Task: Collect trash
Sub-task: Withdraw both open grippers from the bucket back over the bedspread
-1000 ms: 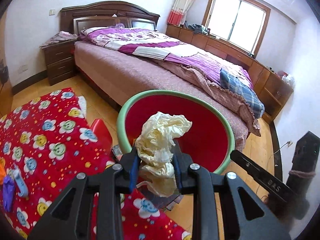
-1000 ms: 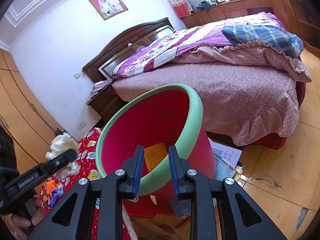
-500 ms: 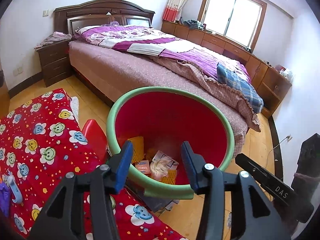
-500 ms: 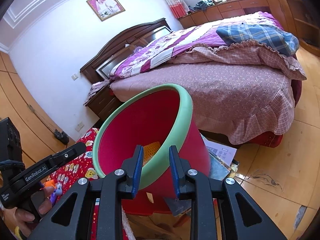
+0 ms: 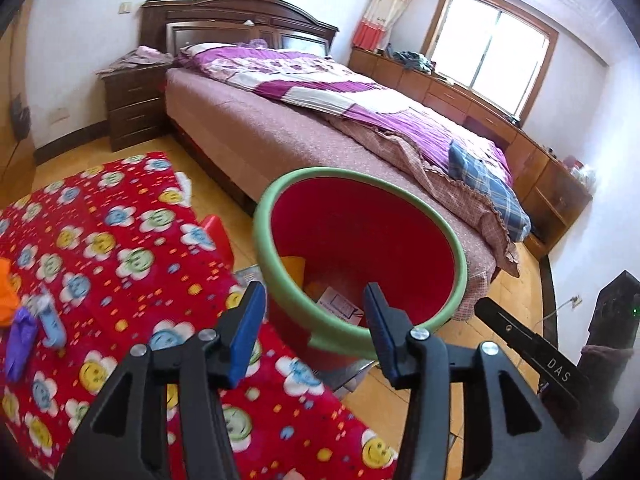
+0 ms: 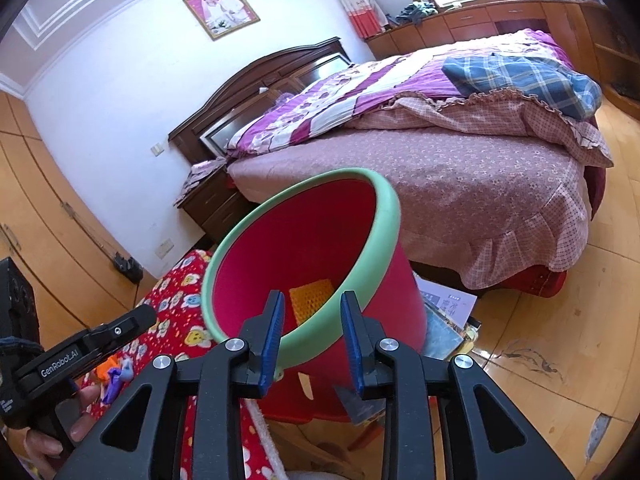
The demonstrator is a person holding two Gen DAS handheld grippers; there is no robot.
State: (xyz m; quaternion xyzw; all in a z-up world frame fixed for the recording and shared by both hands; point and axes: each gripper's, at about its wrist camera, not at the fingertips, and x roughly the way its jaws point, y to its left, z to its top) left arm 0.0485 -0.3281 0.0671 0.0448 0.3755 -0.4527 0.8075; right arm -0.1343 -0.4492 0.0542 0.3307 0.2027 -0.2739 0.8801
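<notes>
A red bin (image 5: pixel 360 232) with a green rim stands tilted beside the bed. A yellow mesh piece (image 5: pixel 296 266) and a printed card (image 5: pixel 340 306) lie in its bottom. My left gripper (image 5: pixel 313 290) hangs open and empty just in front of the bin's near rim. In the right wrist view the green rim (image 6: pixel 380 216) runs between the blue pads of my right gripper (image 6: pixel 311 296). Those jaws are opening, but the pads still sit on the rim and the bin stays tipped. The yellow mesh (image 6: pixel 316 294) shows through the gap. The crumpled pale paper is hidden from both views.
A red flower-print mat (image 5: pixel 120 260) covers the floor to the left, with small orange, purple and blue items (image 5: pixel 24 332) on it. The bed (image 5: pixel 280 140) is behind the bin, with a nightstand (image 5: pixel 136 104) at its head. Papers (image 6: pixel 448 304) lie under the bin. A hand (image 6: pixel 60 432) holds the left gripper.
My left gripper opened and let go of the crumpled pale paper, which dropped into the bin. It then drew back towards the mat. The right gripper stayed on the rim.
</notes>
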